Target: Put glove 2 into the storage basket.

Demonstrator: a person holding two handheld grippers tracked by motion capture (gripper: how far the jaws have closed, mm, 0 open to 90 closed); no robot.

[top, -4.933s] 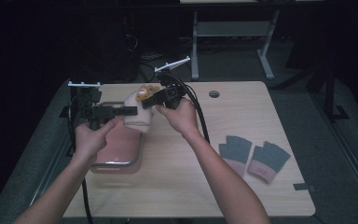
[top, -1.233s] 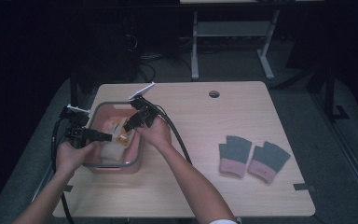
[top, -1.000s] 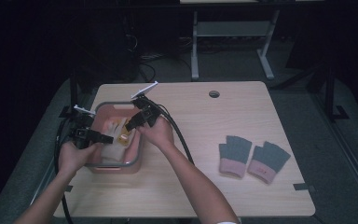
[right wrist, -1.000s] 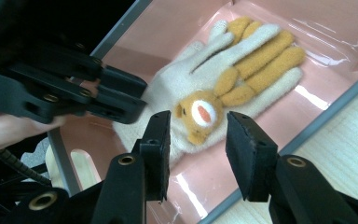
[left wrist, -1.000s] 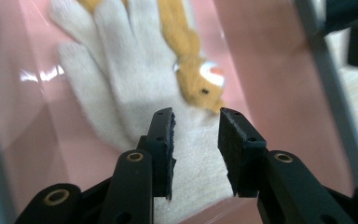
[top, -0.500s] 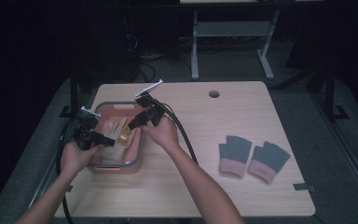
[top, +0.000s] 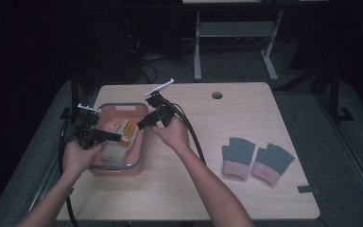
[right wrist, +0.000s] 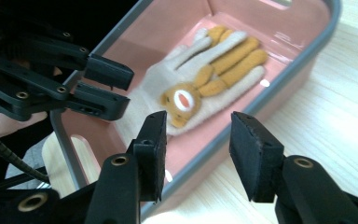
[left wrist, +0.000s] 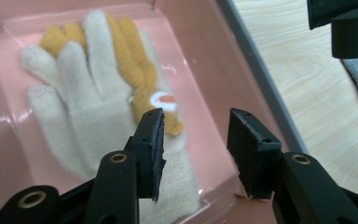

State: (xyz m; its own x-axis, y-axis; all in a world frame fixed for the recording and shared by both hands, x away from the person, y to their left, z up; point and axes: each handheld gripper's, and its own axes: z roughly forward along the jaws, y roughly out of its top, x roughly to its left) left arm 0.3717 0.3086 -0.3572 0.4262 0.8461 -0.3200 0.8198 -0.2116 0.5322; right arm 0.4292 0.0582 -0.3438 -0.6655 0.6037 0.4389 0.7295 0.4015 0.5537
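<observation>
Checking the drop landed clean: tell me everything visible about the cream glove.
The cream glove is fuzzy knit, lying flat on the floor of the pink bin, fingers spread, pointing away from the left tool. An orange glove with a round patch at its cuff lies on it. No tool touches it.

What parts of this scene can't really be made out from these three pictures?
- Cream glove: the cuff end is hidden behind the left gripper in the left gripper view.
- Orange glove: partly tucked under the cream one, its full shape is hidden.
- Grey gloves: too small in the high view to tell their material.
- Pink bin: cut off by the frame's edges.
</observation>
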